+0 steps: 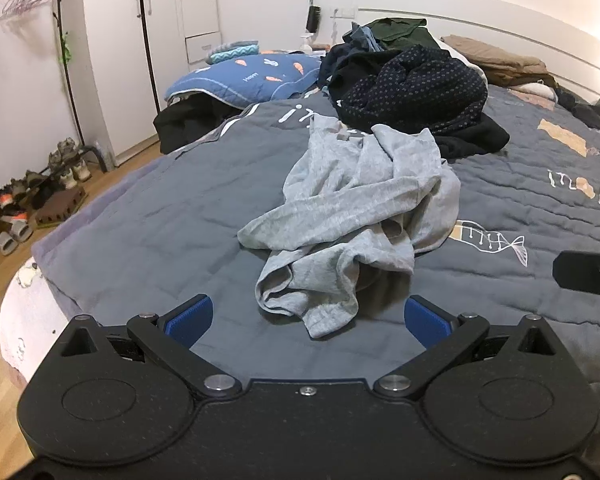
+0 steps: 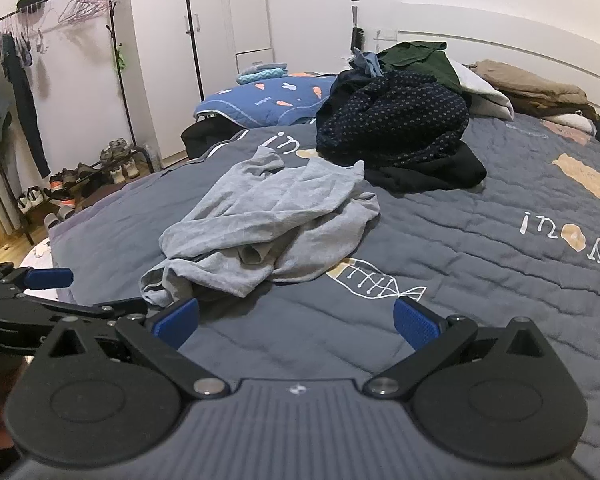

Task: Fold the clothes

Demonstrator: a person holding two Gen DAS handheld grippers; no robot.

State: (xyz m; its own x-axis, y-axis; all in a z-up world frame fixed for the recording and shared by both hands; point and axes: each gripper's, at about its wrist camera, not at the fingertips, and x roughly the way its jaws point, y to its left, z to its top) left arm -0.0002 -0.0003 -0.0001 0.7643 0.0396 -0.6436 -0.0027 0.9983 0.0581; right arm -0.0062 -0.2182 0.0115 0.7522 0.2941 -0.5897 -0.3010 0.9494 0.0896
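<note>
A crumpled light grey long-sleeved garment [image 1: 348,216] [image 2: 268,216] lies in a heap on the dark grey quilt [image 1: 140,232] [image 2: 480,248]. My left gripper [image 1: 308,320] is open just in front of the garment's near hem, which reaches between its blue pads without being pinched. My right gripper [image 2: 296,322] is open too, over bare quilt to the right of the garment's near corner, holding nothing. The left gripper's fingers [image 2: 48,278] show at the left edge of the right wrist view. A part of the right gripper [image 1: 588,272] shows at the right edge of the left wrist view.
A pile of dark clothes [image 1: 412,88] [image 2: 396,120] sits behind the grey garment. A blue carrot-print cushion [image 1: 244,76] and brown folded items [image 2: 532,88] lie at the far side. The bed edge drops left to wooden floor with a shoe rack [image 1: 32,196] and a clothes rail [image 2: 40,12].
</note>
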